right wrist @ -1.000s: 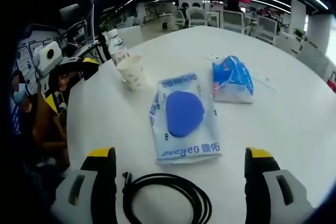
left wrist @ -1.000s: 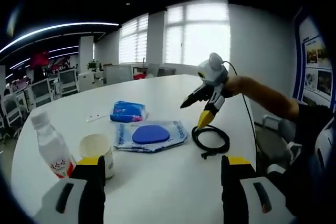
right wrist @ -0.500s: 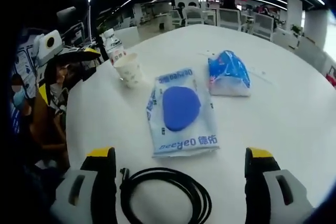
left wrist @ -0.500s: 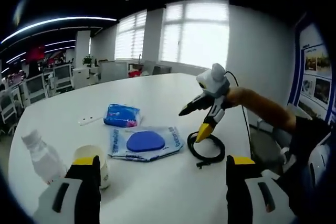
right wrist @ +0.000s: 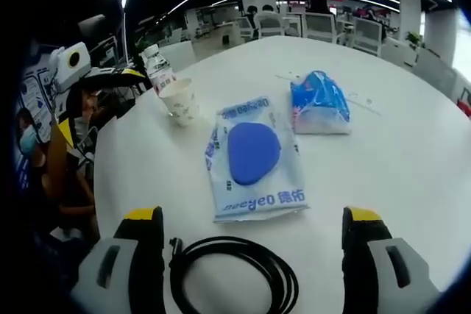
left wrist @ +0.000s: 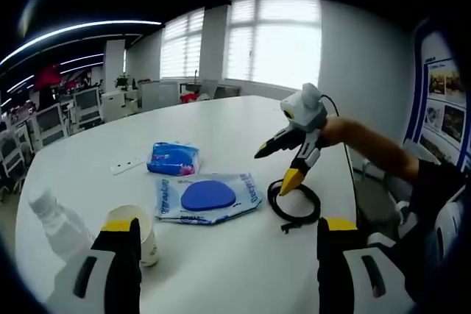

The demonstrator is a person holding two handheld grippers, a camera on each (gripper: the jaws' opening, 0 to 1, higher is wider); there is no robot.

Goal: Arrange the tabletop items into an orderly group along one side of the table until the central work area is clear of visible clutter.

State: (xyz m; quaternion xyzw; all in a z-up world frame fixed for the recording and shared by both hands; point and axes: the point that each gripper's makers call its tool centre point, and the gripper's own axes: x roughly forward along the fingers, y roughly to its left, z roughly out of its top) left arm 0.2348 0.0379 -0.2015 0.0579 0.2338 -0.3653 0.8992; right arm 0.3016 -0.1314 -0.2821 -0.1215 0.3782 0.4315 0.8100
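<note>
At nine o'clock of the table, bottle (blurred, probably plastic) and cup sit beyond the wide, empty left gripper; pouch centre; cable at three, right gripper wide. Since a second ago, nothing shifted; clutter remains.

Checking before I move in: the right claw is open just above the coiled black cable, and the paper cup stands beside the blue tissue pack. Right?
Not quite. In the right gripper view the paper cup stands beside the water bottle, apart from the blue tissue pack. The right claw is open above the coiled black cable.
</note>
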